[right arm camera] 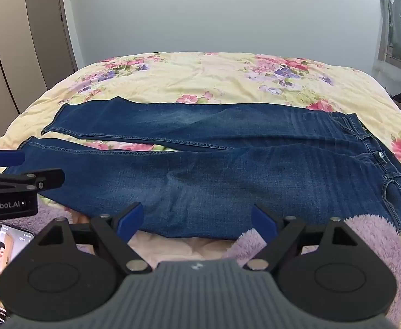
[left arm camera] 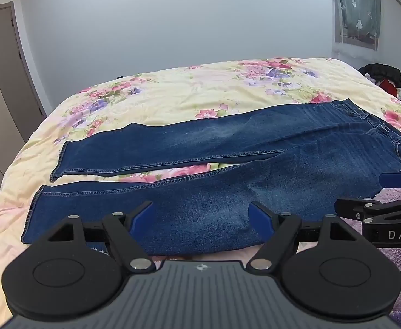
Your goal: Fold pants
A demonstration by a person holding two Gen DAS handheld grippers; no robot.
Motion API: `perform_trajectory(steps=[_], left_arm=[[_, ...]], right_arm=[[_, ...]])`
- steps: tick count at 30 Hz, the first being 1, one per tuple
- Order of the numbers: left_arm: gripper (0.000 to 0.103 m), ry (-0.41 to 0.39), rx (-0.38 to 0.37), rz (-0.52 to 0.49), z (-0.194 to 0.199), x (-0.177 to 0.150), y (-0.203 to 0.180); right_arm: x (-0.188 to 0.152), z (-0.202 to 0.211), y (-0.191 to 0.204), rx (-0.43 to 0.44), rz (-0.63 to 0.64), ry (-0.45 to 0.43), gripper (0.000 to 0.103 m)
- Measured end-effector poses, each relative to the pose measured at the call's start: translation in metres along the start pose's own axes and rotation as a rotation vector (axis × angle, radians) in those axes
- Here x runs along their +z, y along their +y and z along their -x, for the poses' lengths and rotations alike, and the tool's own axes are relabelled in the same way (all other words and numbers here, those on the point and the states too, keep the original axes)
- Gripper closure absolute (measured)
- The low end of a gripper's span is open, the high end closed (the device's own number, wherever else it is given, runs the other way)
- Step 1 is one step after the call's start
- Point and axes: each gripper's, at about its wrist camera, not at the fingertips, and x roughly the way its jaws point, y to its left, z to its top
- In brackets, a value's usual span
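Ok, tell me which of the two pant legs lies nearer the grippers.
The near leg: it runs right in front of both open grippers, left gripper and right gripper. The far leg lies beyond it, toward the wall.

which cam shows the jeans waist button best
The right wrist view: the jeans lie wholly in frame, and the waist button is clear and unobstructed. The left wrist view shows the button smaller, near the distorted right edge.
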Motion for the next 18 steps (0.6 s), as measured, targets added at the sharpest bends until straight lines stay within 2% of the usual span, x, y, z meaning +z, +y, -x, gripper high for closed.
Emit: perform_trajectory(steps=[18], left_arm=[[0.013, -0.005, -0.006, 0.006, 0.0017, -0.0010, -0.0006]], right_arm=[[-0.0007, 0.0019, 0.0023, 0.000, 0.004, 0.002, 0.021]])
